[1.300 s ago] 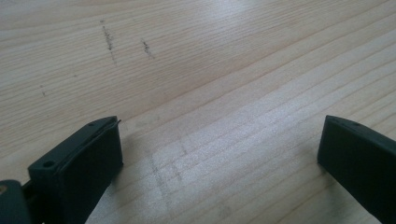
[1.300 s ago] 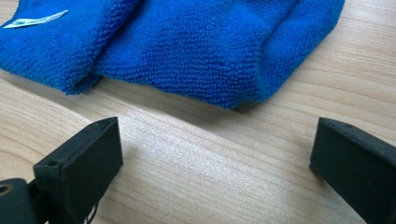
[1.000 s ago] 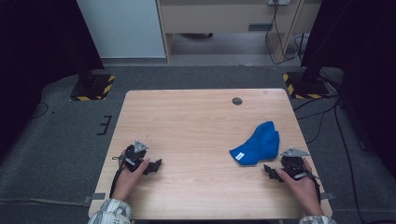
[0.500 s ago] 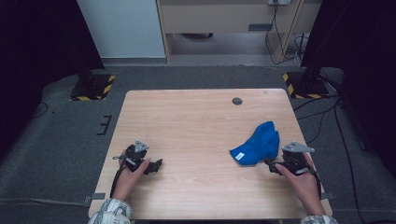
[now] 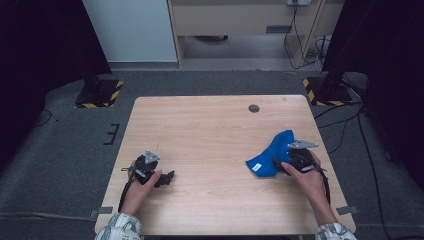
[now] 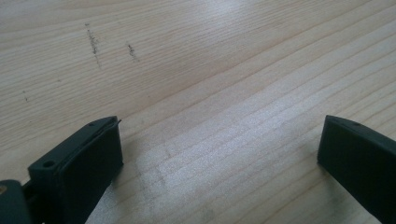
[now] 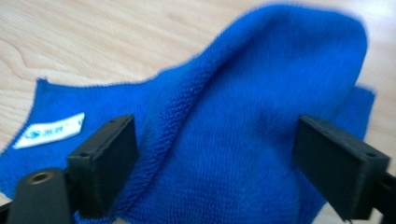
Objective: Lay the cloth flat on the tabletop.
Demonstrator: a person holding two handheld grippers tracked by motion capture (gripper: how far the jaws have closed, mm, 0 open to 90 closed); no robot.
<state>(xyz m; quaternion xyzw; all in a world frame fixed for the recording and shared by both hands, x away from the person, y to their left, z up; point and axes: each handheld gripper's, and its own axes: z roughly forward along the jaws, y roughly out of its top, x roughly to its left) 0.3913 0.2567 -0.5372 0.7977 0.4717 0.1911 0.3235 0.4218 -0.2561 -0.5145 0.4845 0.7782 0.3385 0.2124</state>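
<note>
A crumpled blue cloth point(image 5: 272, 151) with a white label point(image 7: 49, 130) lies at the right side of the wooden table point(image 5: 200, 125). My right gripper point(image 5: 281, 164) reaches into it from the right. In the right gripper view its jaws straddle a raised fold of the cloth point(image 7: 243, 116); they have just been closing a little, still wide and not pressing, so the right gripper point(image 7: 219, 140) is open. My left gripper point(image 5: 167, 177) rests on the table at the front left. It is open, with bare wood between the left gripper's point(image 6: 219, 140) jaws.
A small dark round hole point(image 5: 254, 108) sits near the table's far edge, right of centre. Two black stand bases with yellow-black tape point(image 5: 100, 95) point(image 5: 325, 92) flank the far corners on the grey floor. Cables point(image 5: 345, 120) trail at the right.
My right hand has moved up and left to the cloth's near edge, and its jaws now sit around the fold. The cloth has bunched slightly. The left hand has stayed put.
</note>
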